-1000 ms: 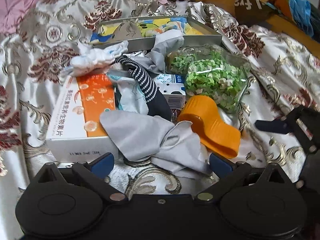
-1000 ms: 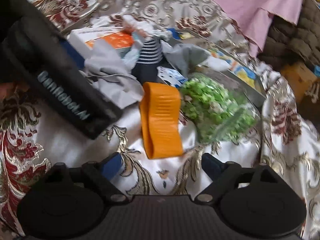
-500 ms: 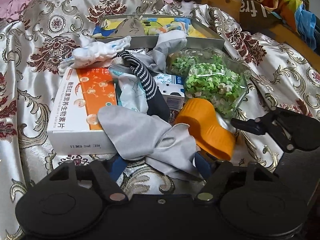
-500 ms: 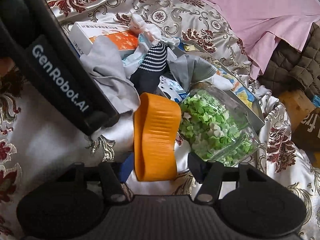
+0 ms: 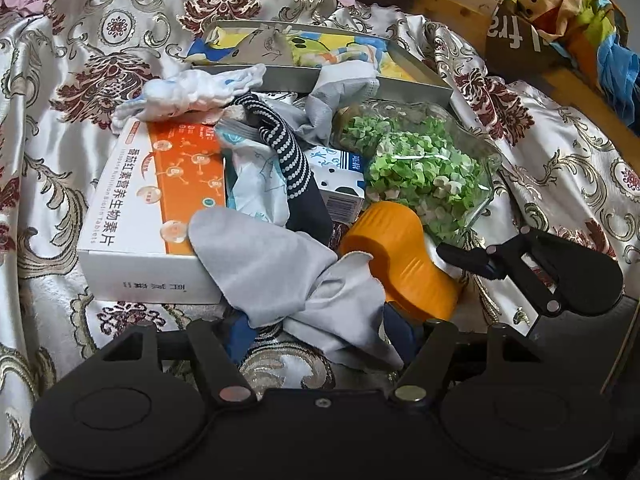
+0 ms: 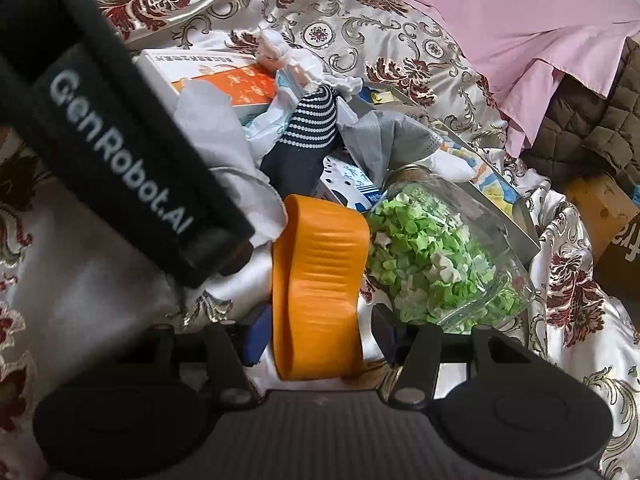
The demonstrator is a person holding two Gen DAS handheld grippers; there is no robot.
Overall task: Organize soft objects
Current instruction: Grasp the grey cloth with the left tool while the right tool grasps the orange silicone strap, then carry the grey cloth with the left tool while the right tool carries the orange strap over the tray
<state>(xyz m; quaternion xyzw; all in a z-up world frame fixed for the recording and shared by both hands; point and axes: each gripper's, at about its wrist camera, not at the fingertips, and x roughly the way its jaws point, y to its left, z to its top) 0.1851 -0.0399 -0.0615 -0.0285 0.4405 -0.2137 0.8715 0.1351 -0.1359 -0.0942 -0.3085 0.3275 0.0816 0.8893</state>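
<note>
Both grippers have drawn their fingers in since a moment ago, and the right one has slid forward so the orange band now sits between its pads. The left gripper (image 5: 320, 332) straddles the near edge of the grey cloth (image 5: 280, 272); its jaws are closing, the blue fingers (image 5: 240, 334) half buried under the folds, and I cannot tell whether they press the fabric yet. The right gripper (image 6: 320, 334) stands roughly half open with the orange band (image 6: 320, 280) between its pads, which sit tight against the band's two sides.

The cloth drapes off the front corner of the white and orange box (image 5: 156, 208) and touches the band. Behind it lie a striped dark sock (image 5: 288, 160), a pale crumpled cloth (image 5: 188, 92) and a grey mask (image 5: 340, 92), heaped against a shallow tin tray (image 5: 360, 84). A glass jar (image 5: 424, 172) of green paper stars lies on its side just beside the band, touching it. The patterned satin bedspread (image 5: 60, 160) lies bare to the left of the box and to the right of the jar; the pile itself is crowded edge to edge.
</note>
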